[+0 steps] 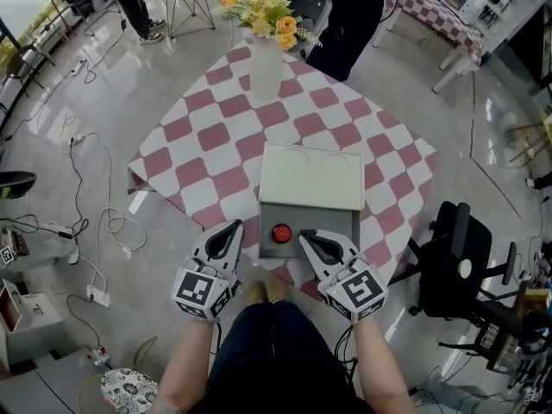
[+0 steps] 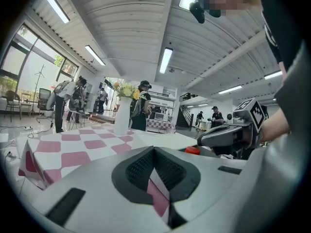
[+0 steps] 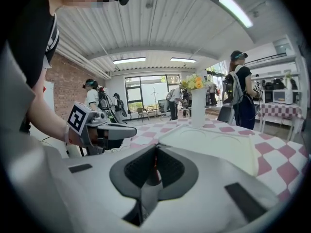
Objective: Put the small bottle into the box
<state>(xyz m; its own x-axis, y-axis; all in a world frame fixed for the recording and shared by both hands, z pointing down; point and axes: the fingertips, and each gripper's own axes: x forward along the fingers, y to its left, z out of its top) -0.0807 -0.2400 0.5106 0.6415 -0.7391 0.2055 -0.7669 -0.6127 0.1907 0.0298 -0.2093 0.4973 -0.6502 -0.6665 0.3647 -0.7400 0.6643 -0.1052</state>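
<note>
- Left gripper (image 1: 231, 231): your jaws are closed tip to tip with nothing between them. It hangs at the near edge of the box, empty.
- Right gripper (image 1: 309, 238): your jaws are likewise pressed together and carry nothing. A thin red line shows in the seam between them; I cannot tell what it is.
- Small bottle with a round red cap (image 1: 281, 233): it stands inside the open grey rectangular box (image 1: 335, 224), just ahead of both sets of tips. It is to the right of your left gripper and to the left of your right one. It touches neither gripper. Only the cap shows; the body is hidden.
- Handling, as a judgement: the bottle looks light and rigid, with a cap that is smooth and could slip. It is narrow enough to tip at a nudge. If you must take it again, close across the cap or the neck just beneath it, from above and squarely.
- White flat lid (image 1: 312, 176): it lies open beyond the bottle, at the far side of the box.
- Pink-and-white checked tablecloth (image 1: 216, 136): it spreads beneath and beyond the box.
</note>
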